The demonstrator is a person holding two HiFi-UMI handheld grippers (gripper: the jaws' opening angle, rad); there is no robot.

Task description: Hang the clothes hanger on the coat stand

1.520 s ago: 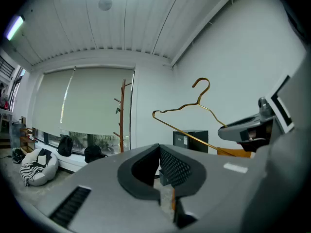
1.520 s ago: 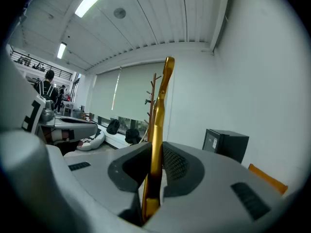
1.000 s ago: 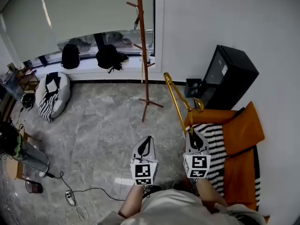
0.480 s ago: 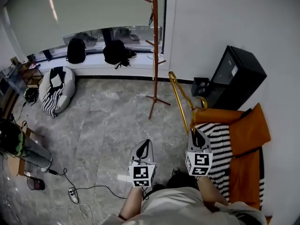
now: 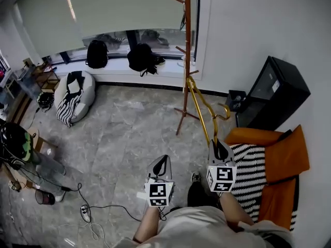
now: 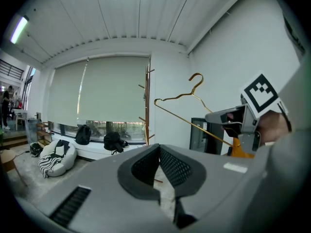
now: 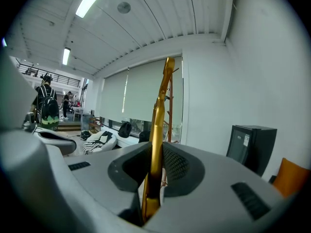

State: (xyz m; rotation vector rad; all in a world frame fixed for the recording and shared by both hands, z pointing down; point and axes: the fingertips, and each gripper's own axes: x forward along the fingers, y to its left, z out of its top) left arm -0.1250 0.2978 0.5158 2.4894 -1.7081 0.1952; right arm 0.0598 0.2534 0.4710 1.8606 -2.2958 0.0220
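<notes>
A tall red-brown wooden coat stand (image 5: 187, 50) with short pegs rises in front of the window. My right gripper (image 5: 221, 150) is shut on one end of a gold clothes hanger (image 5: 202, 112). The hanger reaches forward, its far end close by the stand's pole and its hook (image 5: 225, 112) curling to the right. In the right gripper view the gold bar (image 7: 158, 125) runs up between the pads, with the stand (image 7: 171, 110) just behind it. My left gripper (image 5: 161, 164) hovers beside it to the left, shut and holding nothing. The left gripper view has the hanger (image 6: 187, 120) and the stand (image 6: 147, 106) ahead.
A black cabinet (image 5: 279, 92) stands by the right wall. An orange seat (image 5: 282, 154) with a striped blanket (image 5: 248, 164) is under my right arm. A beanbag (image 5: 75, 94) and two black backpacks (image 5: 142, 58) sit by the window. Cables (image 5: 85, 211) lie at lower left.
Both grippers and the hanger have come closer to the coat stand. The hanger's far end, earlier well to the right of the pole, now sits next to it.
</notes>
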